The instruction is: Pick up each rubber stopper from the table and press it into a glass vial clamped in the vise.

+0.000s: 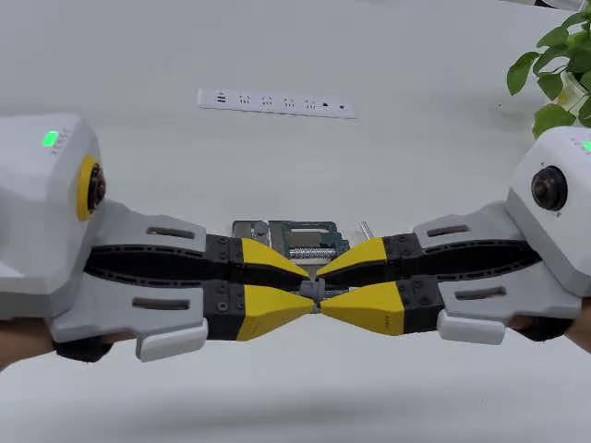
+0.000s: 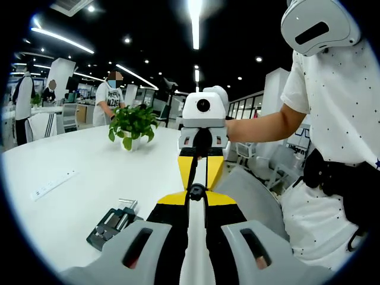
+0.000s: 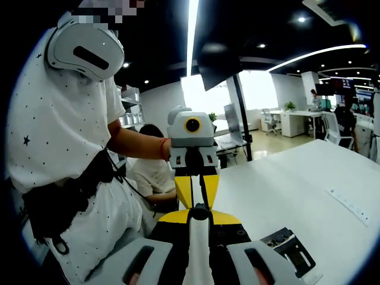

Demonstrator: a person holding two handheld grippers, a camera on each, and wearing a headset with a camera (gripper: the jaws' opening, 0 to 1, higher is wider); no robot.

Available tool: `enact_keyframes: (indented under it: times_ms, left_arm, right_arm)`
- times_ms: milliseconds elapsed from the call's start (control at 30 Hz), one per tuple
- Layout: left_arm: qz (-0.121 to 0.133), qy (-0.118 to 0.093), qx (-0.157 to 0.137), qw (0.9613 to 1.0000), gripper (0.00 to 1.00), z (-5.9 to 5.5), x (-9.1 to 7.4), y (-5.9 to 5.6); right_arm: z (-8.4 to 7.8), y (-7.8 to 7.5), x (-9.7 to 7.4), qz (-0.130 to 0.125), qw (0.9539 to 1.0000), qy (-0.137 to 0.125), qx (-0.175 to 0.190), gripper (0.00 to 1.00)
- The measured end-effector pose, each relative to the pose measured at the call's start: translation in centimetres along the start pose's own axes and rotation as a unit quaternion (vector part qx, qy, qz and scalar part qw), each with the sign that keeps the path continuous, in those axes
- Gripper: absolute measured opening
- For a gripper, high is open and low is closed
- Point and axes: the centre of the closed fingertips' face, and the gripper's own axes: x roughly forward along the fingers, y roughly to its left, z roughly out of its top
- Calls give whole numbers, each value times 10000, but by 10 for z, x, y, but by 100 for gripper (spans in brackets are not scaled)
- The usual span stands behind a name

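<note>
Grippers, two: left gripper and right gripper, held tip to tip above the table.
- Each pair of jaws is drawn together to a narrow slit.
- All tips are closed on one small grey stopper at the meeting point.

Vise, one: set just behind the tips, with bare tabletop on every side.

Power strip, one: laid well beyond the vise.

Potted plant, one: placed at the far right edge.

In the left gripper view, standing people are added behind the plant. In the right gripper view, a seated person and distant desks are added.
</note>
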Motion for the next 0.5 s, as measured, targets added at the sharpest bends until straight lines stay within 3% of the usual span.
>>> enact_keyframes:
  times_ms: [500]
  left_arm:
    - [145, -372, -184, 9990, 5, 11, -3, 6]
  right_arm:
    - [10, -5, -3, -148, 9996, -216, 59, 7]
